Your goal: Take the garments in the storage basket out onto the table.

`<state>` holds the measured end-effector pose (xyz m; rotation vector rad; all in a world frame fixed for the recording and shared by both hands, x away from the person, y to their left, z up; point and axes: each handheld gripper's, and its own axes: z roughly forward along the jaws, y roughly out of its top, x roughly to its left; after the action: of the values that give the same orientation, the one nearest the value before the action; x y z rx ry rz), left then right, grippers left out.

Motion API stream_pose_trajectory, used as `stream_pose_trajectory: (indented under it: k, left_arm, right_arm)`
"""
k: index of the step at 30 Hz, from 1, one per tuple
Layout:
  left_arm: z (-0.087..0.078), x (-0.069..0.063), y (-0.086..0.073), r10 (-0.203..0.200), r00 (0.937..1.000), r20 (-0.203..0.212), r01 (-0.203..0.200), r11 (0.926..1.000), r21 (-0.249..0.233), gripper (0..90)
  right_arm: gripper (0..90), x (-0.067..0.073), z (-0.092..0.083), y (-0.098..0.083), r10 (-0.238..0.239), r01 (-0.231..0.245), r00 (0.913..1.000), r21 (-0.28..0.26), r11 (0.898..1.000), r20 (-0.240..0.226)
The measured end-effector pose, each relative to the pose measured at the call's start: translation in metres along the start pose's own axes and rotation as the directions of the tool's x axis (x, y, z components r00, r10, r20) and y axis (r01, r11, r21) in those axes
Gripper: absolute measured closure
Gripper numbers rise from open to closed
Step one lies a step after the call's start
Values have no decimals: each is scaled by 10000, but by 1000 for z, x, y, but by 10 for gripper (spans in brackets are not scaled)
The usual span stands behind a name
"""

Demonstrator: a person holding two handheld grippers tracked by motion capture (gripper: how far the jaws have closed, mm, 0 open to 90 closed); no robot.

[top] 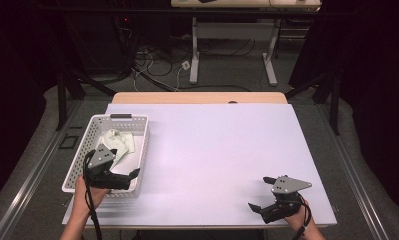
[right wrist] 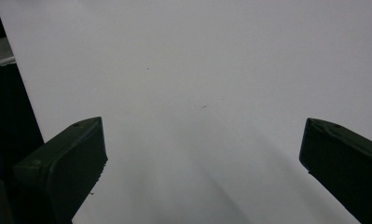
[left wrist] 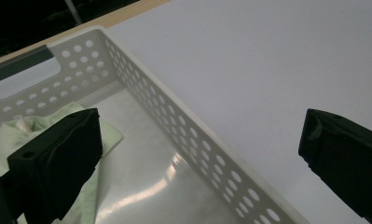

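The left gripper (top: 129,176) is hovering over the basket (top: 141,131) with the cloth (top: 121,142), jaws released and empty; the right gripper (top: 259,192) is resting on the table (top: 222,150), jaws also released.

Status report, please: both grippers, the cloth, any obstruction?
Left gripper open over basket. Right gripper open, empty. Pale green cloth lies in basket. Basket wall between left jaws.

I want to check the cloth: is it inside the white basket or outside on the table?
Inside. The pale green cloth lies crumpled on the floor of the white basket, within its perforated walls.
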<state>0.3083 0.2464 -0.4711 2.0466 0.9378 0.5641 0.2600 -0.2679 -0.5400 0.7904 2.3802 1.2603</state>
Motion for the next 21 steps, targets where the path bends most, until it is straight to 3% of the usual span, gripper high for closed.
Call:
stream_pose_trajectory:
  k: [21]
  left_arm:
    - [22, 37, 12, -656, 9976, -239, 674, 9940, 863, 0]
  right_arm:
    - [1, 0, -1, 0, -3, 3, 10000, 153, 9999, -2]
